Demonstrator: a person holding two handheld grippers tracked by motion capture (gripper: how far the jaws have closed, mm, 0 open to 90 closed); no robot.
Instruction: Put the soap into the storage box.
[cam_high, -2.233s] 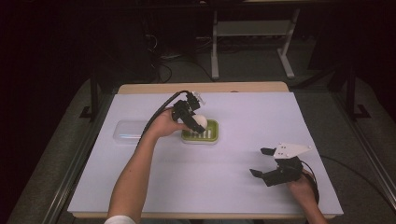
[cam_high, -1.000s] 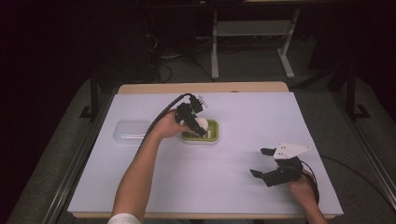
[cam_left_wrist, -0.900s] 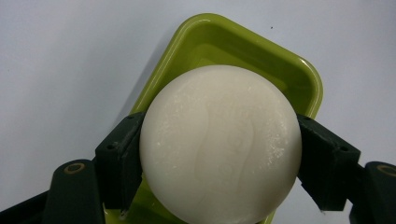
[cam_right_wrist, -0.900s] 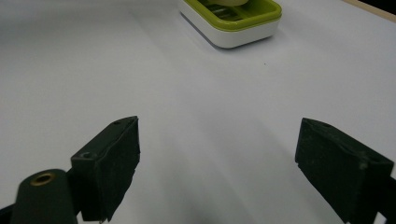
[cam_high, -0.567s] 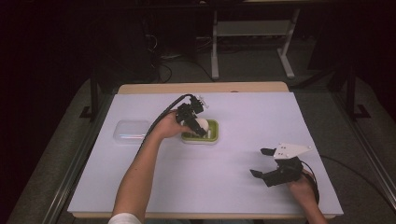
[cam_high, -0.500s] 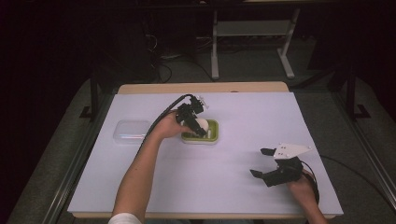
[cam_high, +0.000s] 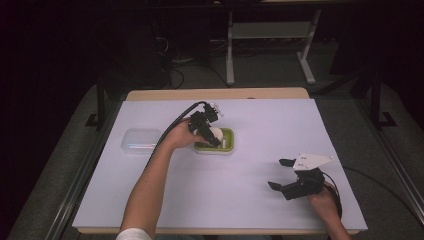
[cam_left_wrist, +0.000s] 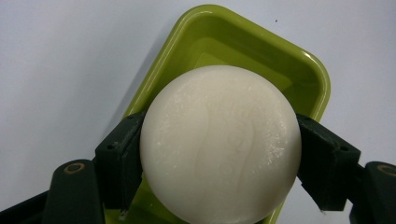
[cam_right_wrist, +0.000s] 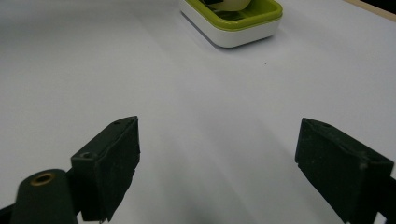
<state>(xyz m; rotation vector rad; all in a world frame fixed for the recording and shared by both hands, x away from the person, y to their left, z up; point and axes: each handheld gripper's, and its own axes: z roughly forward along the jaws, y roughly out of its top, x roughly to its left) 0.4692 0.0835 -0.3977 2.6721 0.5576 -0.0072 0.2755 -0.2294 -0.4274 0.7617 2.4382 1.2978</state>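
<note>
soap: round white soap bar (cam_left_wrist: 220, 144) gripped in my left claw (cam_high: 209, 131), now lower, over the lime-green plastic soap dish (cam_left_wrist: 261, 56), mid-bench toward the far edge
right claw (cam_high: 288, 175): wide open, idle near front-right corner
meaning: I'd say placing's nearly done

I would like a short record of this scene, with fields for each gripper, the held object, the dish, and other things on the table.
left gripper: shut on the white round soap, over the green dish
soap: white, round, pinched at its two sides by the jaws
green dish: green inside, white base, beneath the soap
right gripper: open, holds nothing, near the table's right front
clear lid: lies flat, left of the dish
table: covered in white
</note>
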